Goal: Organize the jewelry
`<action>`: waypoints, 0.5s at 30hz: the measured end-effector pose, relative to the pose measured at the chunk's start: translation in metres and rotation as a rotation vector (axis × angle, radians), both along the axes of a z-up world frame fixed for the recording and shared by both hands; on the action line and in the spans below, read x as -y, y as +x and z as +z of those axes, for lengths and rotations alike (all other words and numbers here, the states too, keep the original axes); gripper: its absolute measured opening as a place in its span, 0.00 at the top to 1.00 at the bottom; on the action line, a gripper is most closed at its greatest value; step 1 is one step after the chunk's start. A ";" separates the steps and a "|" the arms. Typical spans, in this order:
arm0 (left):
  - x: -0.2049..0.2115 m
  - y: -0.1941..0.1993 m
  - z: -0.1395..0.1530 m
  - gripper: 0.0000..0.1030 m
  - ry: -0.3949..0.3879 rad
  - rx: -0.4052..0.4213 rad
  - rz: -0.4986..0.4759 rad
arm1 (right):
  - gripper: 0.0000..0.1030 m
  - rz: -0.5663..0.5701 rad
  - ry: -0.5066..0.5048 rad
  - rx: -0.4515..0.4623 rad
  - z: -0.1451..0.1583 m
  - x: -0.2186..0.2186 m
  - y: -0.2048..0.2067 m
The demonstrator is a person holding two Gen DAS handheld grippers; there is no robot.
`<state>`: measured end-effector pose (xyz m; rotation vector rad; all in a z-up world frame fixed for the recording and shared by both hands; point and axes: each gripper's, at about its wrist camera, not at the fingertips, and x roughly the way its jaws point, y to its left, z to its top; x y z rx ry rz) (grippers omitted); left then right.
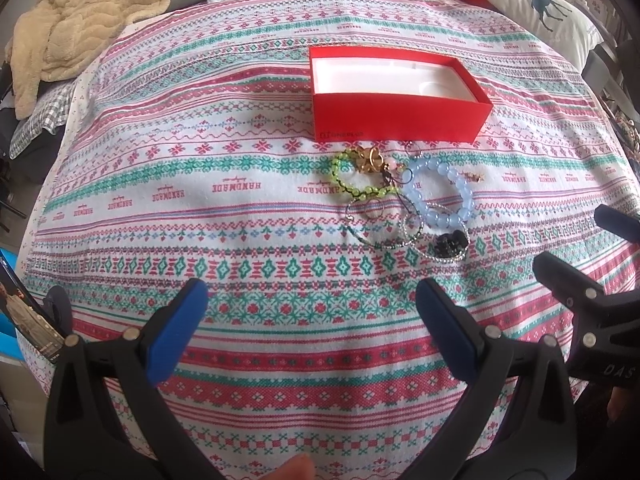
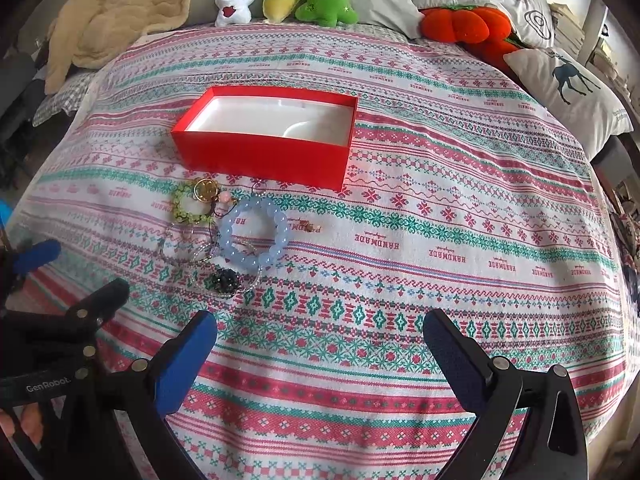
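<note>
Left gripper (image 1: 312, 292) wide, holding nothing; right gripper (image 2: 320, 326) likewise. Ahead: jewelry pile (image 1: 404, 204), behind it red box (image 1: 396, 120). Cloth (image 1: 200, 200) reads "HANDMADE"; left gripper's body marked "GenRobot".

Red box (image 2: 260, 156), pale-blue bead bracelet (image 2: 256, 236), pink-teal patterned bedspread (image 2: 440, 240).

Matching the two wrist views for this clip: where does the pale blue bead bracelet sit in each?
Left wrist: blue bracelet right of centre, below the red box.
Right wrist: blue bracelet left of centre, below the box.
Shared landmark: the red box's near wall.
</note>
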<state>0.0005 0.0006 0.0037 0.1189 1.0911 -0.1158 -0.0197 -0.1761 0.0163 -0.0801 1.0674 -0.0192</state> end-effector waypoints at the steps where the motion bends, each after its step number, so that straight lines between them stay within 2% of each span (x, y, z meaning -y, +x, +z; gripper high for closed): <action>1: 0.000 0.000 0.000 0.00 -0.001 0.000 -0.001 | 0.00 0.000 0.000 0.002 0.001 0.000 0.000; 10: -0.005 0.011 0.006 0.00 0.013 -0.006 -0.008 | 0.00 -0.001 0.029 -0.033 0.003 0.007 0.010; 15: -0.007 0.018 0.017 0.00 0.024 0.004 -0.019 | 0.00 -0.008 0.056 -0.032 0.015 0.013 0.016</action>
